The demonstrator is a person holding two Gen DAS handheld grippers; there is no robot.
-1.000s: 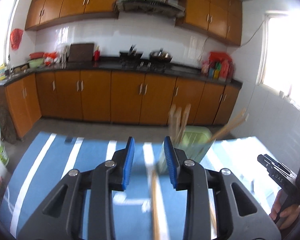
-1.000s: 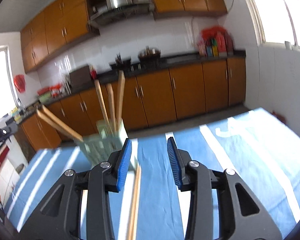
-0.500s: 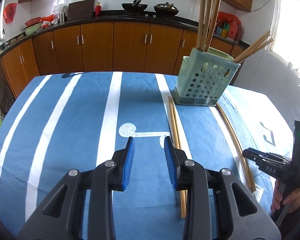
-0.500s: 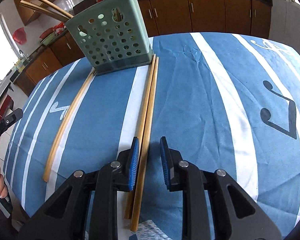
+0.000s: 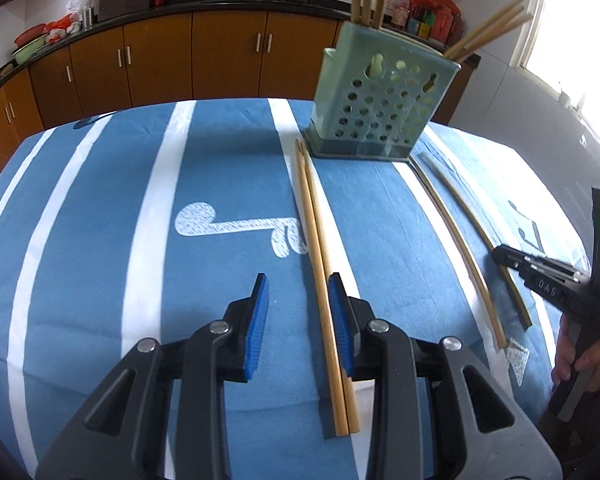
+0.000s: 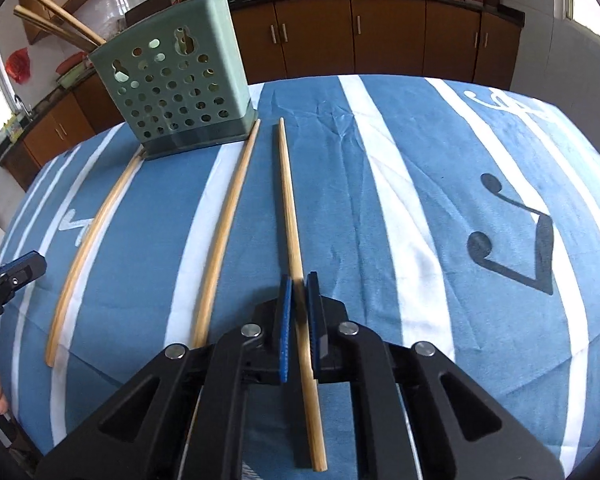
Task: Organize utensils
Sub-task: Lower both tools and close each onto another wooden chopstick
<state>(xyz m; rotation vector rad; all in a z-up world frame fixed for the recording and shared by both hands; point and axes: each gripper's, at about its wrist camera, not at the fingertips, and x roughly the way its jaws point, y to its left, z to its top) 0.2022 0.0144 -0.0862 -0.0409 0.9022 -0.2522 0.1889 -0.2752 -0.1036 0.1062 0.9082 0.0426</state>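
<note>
A green perforated utensil holder (image 5: 384, 96) (image 6: 172, 84) stands on the blue striped tablecloth with several chopsticks upright in it. My right gripper (image 6: 298, 304) is shut on one wooden chopstick (image 6: 290, 208), which points toward the holder. A second chopstick (image 6: 230, 216) and a third, curved-looking one (image 6: 92, 236) lie to its left. My left gripper (image 5: 300, 300) is open and low over the cloth, with a pair of chopsticks (image 5: 320, 272) lying against its right finger (image 5: 340, 312). Two more chopsticks (image 5: 456, 240) lie to the right.
The table (image 6: 440, 200) carries a blue cloth with white stripes and music notes. Brown kitchen cabinets (image 5: 220, 60) and a counter stand behind it. The right gripper's body (image 5: 556, 284) shows at the right edge of the left wrist view.
My right gripper has closed on one chopstick and drawn it apart from its mate. My left gripper has come lower and nearer its pair of chopsticks.
</note>
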